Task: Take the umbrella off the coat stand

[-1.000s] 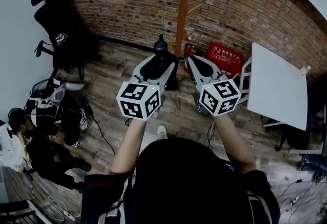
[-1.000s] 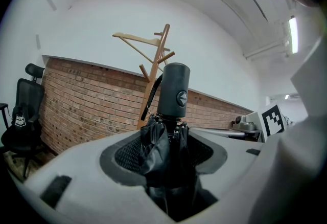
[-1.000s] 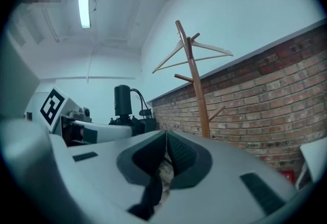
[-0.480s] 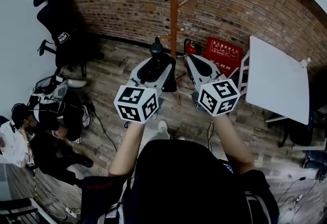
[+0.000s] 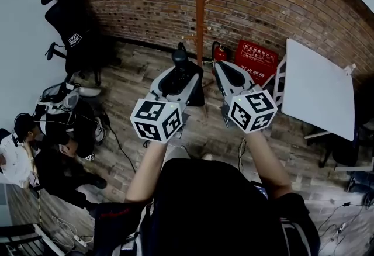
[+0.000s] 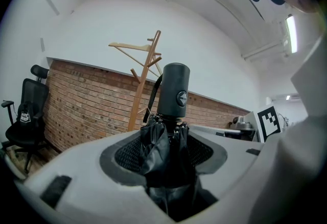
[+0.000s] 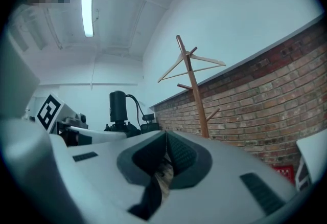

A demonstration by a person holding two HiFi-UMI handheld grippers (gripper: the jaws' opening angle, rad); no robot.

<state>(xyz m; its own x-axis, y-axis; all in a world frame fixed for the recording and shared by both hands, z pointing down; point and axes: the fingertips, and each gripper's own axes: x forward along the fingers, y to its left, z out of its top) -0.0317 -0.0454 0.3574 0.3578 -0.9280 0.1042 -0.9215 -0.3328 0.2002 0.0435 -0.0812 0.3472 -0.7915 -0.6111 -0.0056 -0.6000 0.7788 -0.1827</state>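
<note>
A folded black umbrella (image 5: 179,61) stands in my left gripper (image 5: 177,76), which is shut on its bunched canopy (image 6: 166,154). Its grey handle (image 6: 173,96) sticks out past the jaws, with a strap hanging off its left side. The wooden coat stand (image 5: 200,9) rises by the brick wall just beyond both grippers, apart from the umbrella; its pegs and a hanger (image 6: 134,51) show bare. My right gripper (image 5: 220,68) is level beside the left one, its jaws closed together on nothing (image 7: 165,152). The umbrella handle (image 7: 117,108) shows to its left.
A black office chair (image 5: 73,27) stands at the far left by the brick wall. A red box (image 5: 256,61) and a fire extinguisher (image 5: 218,52) sit at the wall's foot. A white table (image 5: 318,91) stands on the right. A person (image 5: 49,132) crouches on the wooden floor at left, among cables.
Both grippers have shifted slightly across the floor together, the left one keeping its hold on the umbrella. The coat stand sits a little further left in the head view.
</note>
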